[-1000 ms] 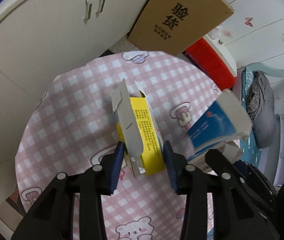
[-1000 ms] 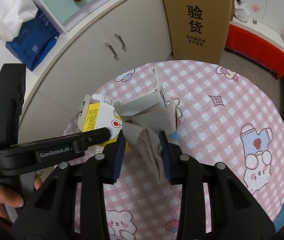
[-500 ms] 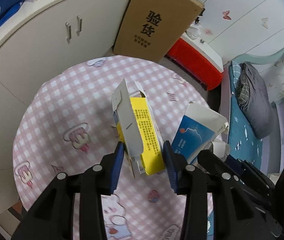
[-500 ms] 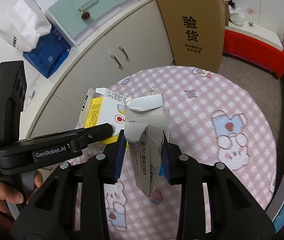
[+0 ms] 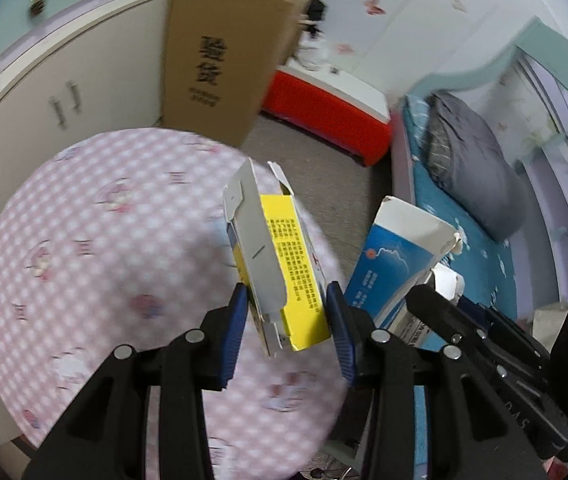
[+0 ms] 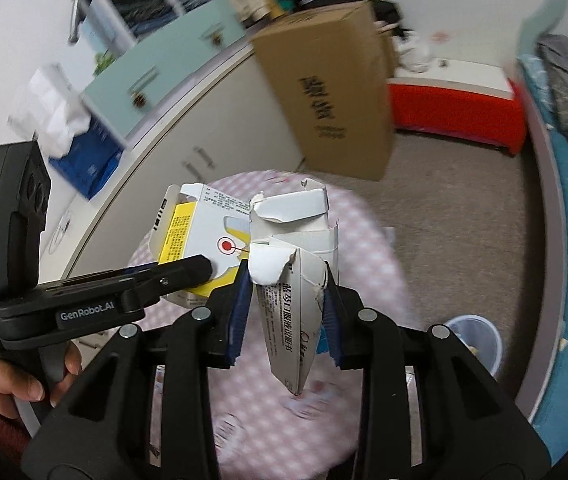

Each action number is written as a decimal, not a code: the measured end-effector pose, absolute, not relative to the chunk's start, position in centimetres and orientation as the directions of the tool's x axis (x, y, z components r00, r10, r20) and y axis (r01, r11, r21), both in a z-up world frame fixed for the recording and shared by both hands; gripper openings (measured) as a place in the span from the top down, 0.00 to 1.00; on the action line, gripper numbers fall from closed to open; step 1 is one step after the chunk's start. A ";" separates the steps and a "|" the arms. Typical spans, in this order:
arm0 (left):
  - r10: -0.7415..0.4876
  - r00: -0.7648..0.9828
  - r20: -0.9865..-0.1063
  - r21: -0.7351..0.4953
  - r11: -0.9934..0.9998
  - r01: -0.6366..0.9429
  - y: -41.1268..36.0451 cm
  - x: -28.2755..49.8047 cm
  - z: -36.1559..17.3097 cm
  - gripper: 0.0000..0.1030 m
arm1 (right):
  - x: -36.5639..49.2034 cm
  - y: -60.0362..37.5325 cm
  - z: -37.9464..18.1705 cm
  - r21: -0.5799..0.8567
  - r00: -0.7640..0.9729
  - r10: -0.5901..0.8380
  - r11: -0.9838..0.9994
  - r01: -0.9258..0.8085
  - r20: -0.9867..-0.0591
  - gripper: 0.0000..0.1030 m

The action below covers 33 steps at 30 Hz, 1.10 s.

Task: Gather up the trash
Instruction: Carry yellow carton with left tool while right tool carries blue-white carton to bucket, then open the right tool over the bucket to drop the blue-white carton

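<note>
Pink checked cloth covers the round bench (image 5: 83, 248), blurred in both views so its cartoon prints are hard to make out. In the left wrist view the left gripper (image 5: 287, 320) has its jaws clenched on a yellow box (image 5: 284, 264), an opened carton with grey flaps, held clear above the bench. To the right of it, the blue box (image 5: 394, 268) stands up from the right gripper, whose black frame hides the box's lower end. Behind stand a tall cardboard carton (image 5: 223, 56), a red chest (image 5: 324, 112) and a bed (image 5: 464, 216) with a grey bundle on it.

The right wrist view shows, at far left, a hand (image 6: 15, 380) in a dark red sleeve, cut off by the frame edge, on the left gripper's handle. The yellow box (image 6: 195, 236) shows its white face with a red dot here, unseen from the other camera. The right gripper (image 6: 288, 308) has its jaws grasping the blue box (image 6: 296, 280), here a torn, crumpled white carton with its blue barely showing. Only this view shows a pale blue bin (image 6: 472, 340) on the floor at lower right, partly hidden behind the gripper frame, its contents unclear.
</note>
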<state>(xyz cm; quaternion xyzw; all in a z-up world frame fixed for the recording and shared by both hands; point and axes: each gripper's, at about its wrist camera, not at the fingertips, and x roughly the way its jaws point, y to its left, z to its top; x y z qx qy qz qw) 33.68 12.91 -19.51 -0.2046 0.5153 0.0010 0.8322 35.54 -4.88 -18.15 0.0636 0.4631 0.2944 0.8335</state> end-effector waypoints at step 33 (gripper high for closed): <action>-0.308 0.346 -0.886 -0.276 0.951 0.139 -11.6 39.9 -19.5 0.62 | 36.1 -30.7 -20.1 0.429 0.595 0.369 0.902 -0.045 -0.713 0.40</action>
